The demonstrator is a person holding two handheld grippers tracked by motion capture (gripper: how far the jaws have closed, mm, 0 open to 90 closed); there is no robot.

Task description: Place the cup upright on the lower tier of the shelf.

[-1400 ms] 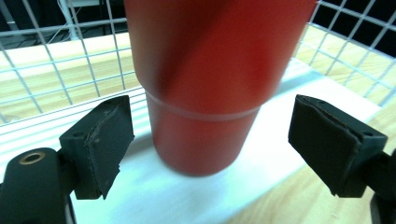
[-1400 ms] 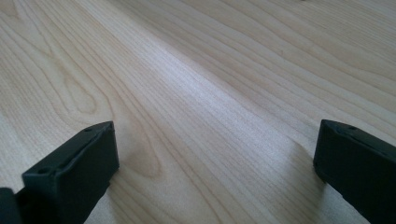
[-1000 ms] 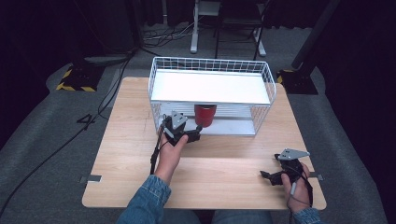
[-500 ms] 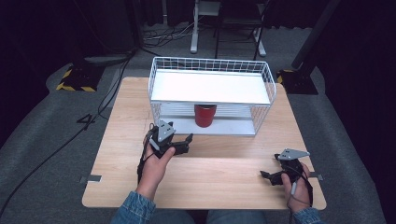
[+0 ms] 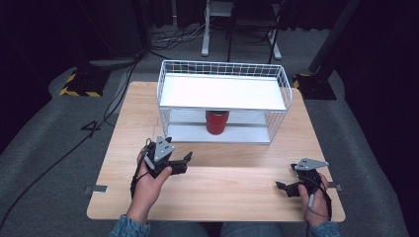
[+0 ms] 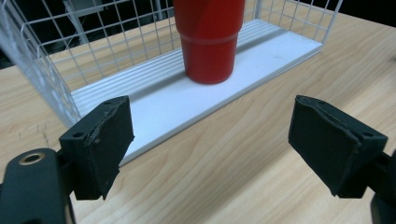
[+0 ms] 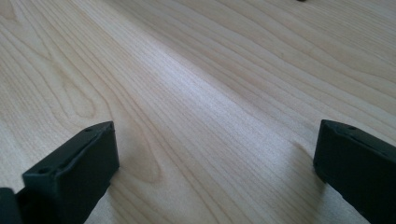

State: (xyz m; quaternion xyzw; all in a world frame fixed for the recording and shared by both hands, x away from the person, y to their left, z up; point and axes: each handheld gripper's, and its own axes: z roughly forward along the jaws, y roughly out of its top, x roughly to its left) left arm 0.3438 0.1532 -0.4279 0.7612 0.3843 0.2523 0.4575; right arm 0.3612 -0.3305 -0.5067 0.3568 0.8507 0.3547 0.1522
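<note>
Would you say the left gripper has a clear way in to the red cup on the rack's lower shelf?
Probably yes. The left gripper is open and faces the red cup across bare table, and the wire rack looks open on that front side.

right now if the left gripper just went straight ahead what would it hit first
Most likely the white bottom shelf of the wire rack, then the red cup standing on it. The left gripper is open, with bare table before the shelf edge; depth is hard to judge.
</note>
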